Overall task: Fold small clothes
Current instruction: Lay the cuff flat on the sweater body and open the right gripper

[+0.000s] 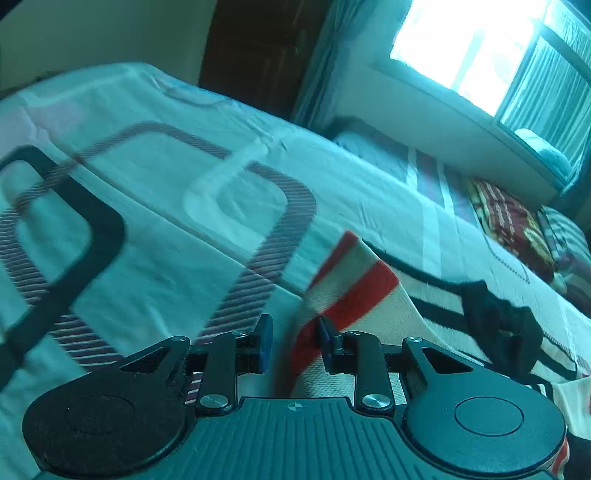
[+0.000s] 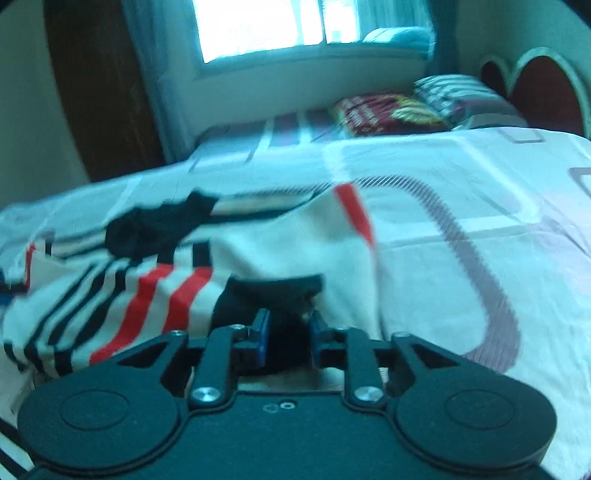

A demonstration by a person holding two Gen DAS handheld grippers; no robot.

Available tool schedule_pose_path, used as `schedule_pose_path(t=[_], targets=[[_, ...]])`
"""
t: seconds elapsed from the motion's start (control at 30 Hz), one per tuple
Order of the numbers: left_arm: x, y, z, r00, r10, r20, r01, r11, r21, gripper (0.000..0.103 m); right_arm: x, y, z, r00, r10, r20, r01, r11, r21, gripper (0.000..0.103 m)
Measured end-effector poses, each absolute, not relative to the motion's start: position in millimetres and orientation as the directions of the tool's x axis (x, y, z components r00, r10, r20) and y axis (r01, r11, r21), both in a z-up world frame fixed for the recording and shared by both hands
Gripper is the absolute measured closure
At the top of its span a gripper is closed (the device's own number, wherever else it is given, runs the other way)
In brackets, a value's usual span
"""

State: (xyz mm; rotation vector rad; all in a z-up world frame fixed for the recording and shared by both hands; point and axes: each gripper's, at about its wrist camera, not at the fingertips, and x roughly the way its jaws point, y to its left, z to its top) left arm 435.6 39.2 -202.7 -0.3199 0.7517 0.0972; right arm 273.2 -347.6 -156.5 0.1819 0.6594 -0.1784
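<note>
A small cream garment with red and black stripes and black trim lies on the bed, seen in the left wrist view and the right wrist view. My left gripper has its jaws apart; a raised striped edge of the garment stands between them, against the right pad. My right gripper has its jaws a little apart around a black part of the garment; whether the pads pinch it I cannot tell.
The bed sheet is white with dark rounded line patterns. Pillows lie at the far end under a bright window. A dark wooden door stands beyond the bed.
</note>
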Motion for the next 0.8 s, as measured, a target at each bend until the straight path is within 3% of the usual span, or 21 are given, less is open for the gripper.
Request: schedule_pose_path(t=[0.1, 0.27, 0.33, 0.43, 0.53, 0.67, 0.8], targets=[[420.5, 28.7, -183.4, 0.779, -0.045, -0.625, -0.125, 0.966, -0.225, 0.076, 265.1, -344.4, -139.8, 0.823, -0.111, -0.558, 0.202, 0.974, 0.104, 0.079], [440.0, -5.2, -186.7, 0.734, -0.139, -0.664, -0.004, 0.978, -0.209, 0.076, 284.6, -323.2, -146.4, 0.792, 0.032, -0.609, 0.082, 0.984, 0.158, 0.078], [461.6, -9.4, -200.7, 0.694, -0.105, -0.712, -0.036, 0.983, -0.180, 0.076, 293.6, -314.7, -155.7, 0.765, 0.053, -0.642, 0.055, 0.988, 0.147, 0.080], [484.1, -3.8, -205.0, 0.699, -0.060, -0.713, -0.082, 0.983, -0.163, 0.076, 304.8, -313.6, -173.0, 0.720, -0.014, -0.693, 0.087, 0.994, 0.071, 0.080], [494.2, 11.4, -204.1, 0.688, -0.056, -0.724, -0.158, 0.962, -0.224, 0.076, 305.3, -321.7, -176.4, 0.730, -0.009, -0.683, 0.090, 0.992, 0.084, 0.083], [468.0, 8.7, -195.4, 0.706, -0.033, -0.708, -0.129, 0.976, -0.174, 0.076, 295.0, -319.9, -165.4, 0.738, 0.006, -0.674, 0.086, 0.991, 0.103, 0.078], [414.2, 4.8, -179.2, 0.725, -0.112, -0.680, -0.032, 0.980, -0.196, 0.076, 278.2, -313.9, -154.1, 0.762, 0.051, -0.646, 0.051, 0.989, 0.139, 0.073]])
